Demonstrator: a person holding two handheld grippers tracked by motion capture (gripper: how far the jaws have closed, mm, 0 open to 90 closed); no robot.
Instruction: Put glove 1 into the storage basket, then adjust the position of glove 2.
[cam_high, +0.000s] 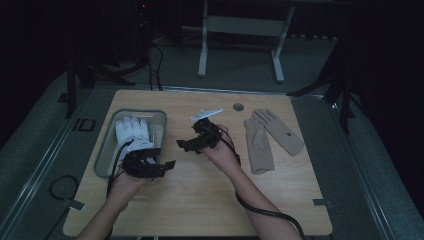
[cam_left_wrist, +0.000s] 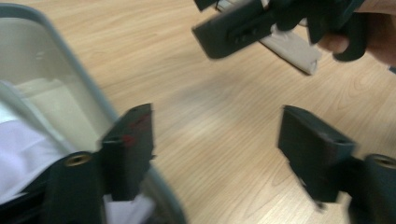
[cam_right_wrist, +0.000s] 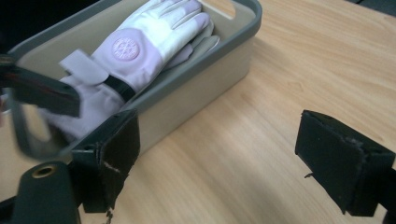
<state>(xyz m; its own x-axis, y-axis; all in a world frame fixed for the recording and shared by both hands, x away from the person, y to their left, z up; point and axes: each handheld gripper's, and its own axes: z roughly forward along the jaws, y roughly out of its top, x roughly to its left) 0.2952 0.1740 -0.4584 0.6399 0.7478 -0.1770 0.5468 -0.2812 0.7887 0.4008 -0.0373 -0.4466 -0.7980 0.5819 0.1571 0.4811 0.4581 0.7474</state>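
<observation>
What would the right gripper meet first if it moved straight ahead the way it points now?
Probably the grey plastic bin holding the white glove. The right gripper, jaws open with nothing between them, faces the bin's side wall across bare wooden table; the depth is uncertain.

White glove (cam_high: 132, 131) with round pink emblem, lying flat, fingers away, inside grey bin (cam_high: 161, 118), at table's left

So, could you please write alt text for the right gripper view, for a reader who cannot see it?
A white glove with a round pink emblem lies inside a grey bin on a light wooden table, its cuff toward the camera. In the foreground, the two black jaws of the right hand-held gripper stand wide apart and hold nothing.
</observation>
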